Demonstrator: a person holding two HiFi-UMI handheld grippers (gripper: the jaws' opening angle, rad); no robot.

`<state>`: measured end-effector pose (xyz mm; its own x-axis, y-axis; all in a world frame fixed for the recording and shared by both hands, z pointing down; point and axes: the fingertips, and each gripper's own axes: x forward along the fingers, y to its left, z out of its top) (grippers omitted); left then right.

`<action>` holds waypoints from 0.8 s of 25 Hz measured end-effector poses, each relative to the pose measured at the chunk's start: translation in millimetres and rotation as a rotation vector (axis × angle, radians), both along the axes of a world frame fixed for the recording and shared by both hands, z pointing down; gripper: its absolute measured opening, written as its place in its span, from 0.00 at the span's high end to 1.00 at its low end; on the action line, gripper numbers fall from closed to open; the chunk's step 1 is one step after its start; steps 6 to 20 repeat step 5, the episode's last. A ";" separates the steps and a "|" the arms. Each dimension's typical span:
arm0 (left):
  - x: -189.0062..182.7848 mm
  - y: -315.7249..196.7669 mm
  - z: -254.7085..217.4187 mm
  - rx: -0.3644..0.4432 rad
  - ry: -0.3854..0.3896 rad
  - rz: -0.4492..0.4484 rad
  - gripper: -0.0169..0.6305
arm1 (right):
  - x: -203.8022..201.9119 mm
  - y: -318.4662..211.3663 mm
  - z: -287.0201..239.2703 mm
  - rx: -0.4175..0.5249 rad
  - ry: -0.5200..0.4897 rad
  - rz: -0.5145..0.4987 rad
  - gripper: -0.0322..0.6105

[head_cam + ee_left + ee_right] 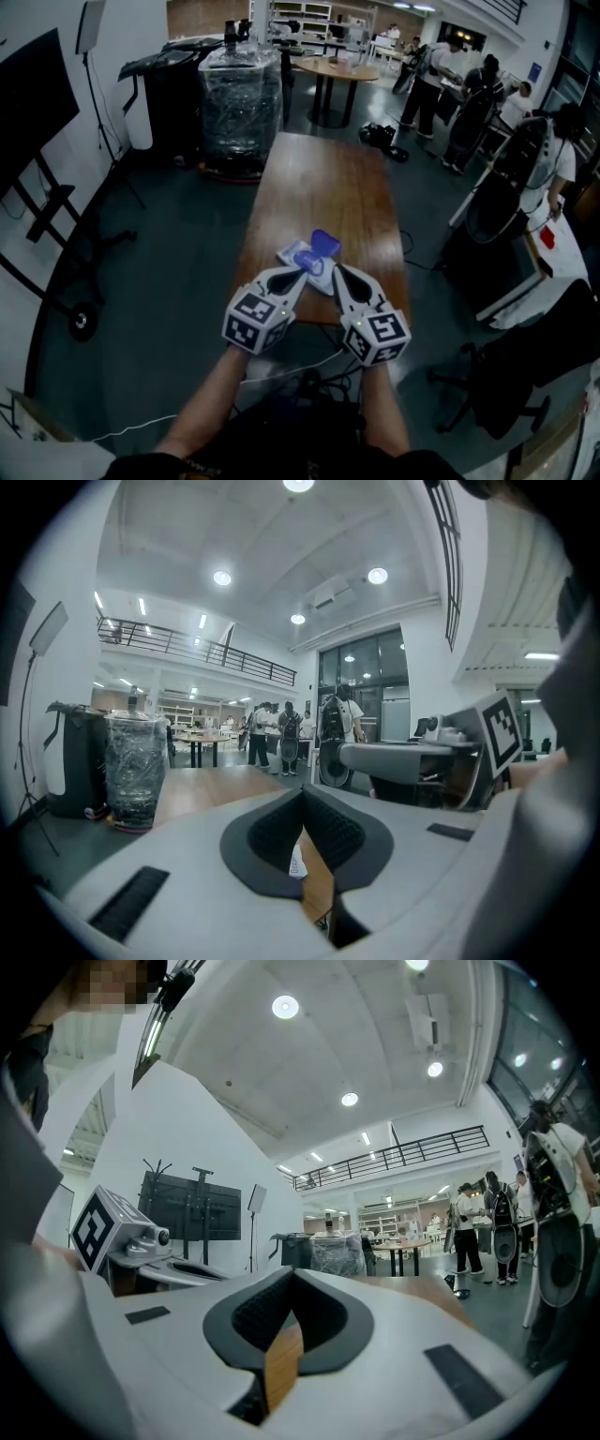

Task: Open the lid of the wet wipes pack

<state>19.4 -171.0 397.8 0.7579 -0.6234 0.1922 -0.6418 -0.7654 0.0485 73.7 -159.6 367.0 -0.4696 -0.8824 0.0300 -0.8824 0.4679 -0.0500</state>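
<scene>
Head view: wipes pack (pixel 296 255) by the tabletop's (pixel 319 178) near edge, blue lid (pixel 325 244) raised; left gripper (pixel 302 273) and right gripper (pixel 337 271) both closed, empty

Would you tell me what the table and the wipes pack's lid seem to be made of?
Table: wood or wood veneer, brown with lengthwise grain and a faint sheen. Lid: likely plastic, smooth and solid blue-purple, holding a stiff rounded shape.
</scene>
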 end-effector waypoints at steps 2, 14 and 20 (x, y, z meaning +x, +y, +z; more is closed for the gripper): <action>-0.1 0.0 0.9 -0.004 -0.002 0.000 0.98 | 0.2 -0.2 -0.1 0.001 0.002 -0.001 0.93; -0.4 -0.9 0.8 -0.003 -0.004 0.000 0.98 | -0.2 -0.7 -0.4 0.002 0.007 -0.002 0.94; -0.4 -0.9 0.8 -0.003 -0.004 0.000 0.98 | -0.2 -0.7 -0.4 0.002 0.007 -0.002 0.94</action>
